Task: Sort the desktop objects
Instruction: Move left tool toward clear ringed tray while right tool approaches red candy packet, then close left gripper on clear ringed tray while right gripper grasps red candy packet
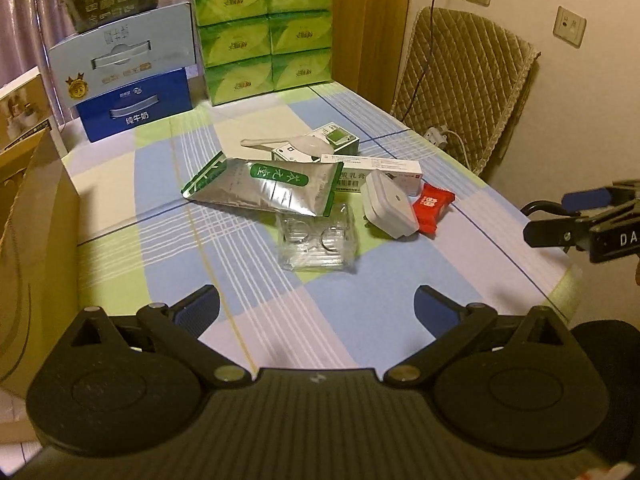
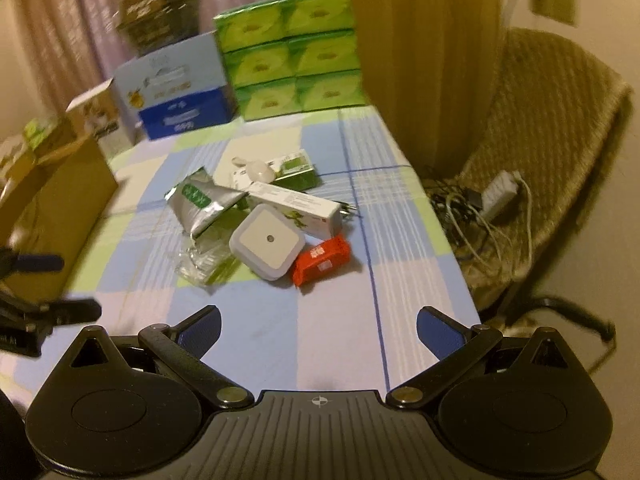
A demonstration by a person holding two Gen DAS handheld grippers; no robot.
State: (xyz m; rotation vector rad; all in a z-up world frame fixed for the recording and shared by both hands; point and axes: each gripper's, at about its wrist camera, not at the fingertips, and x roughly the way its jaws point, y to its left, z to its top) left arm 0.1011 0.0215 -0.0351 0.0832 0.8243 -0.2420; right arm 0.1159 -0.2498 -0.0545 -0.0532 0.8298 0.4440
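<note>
A small heap lies mid-table: a silver and green foil pouch point(image 1: 264, 188) point(image 2: 200, 202), a clear plastic case point(image 1: 318, 240) point(image 2: 204, 260), a white square night light point(image 1: 386, 204) point(image 2: 266, 240), a red snack packet point(image 1: 432, 208) point(image 2: 322, 260), a long white ointment box point(image 1: 376, 168) point(image 2: 296, 204), a green and white box point(image 1: 336, 140) point(image 2: 296, 170) and a white scoop point(image 1: 288, 146) point(image 2: 256, 170). My left gripper point(image 1: 318, 310) point(image 2: 60, 284) is open, short of the clear case. My right gripper point(image 2: 318, 328) point(image 1: 556, 212) is open too, short of the red packet.
Green tissue packs point(image 1: 264, 36) point(image 2: 292, 64) and blue milk cartons point(image 1: 132, 84) point(image 2: 176, 88) line the table's far end. A cardboard box point(image 1: 36, 240) point(image 2: 60, 200) stands on the left. A padded chair point(image 1: 464, 80) point(image 2: 540, 152) with a power strip sits beyond the right edge.
</note>
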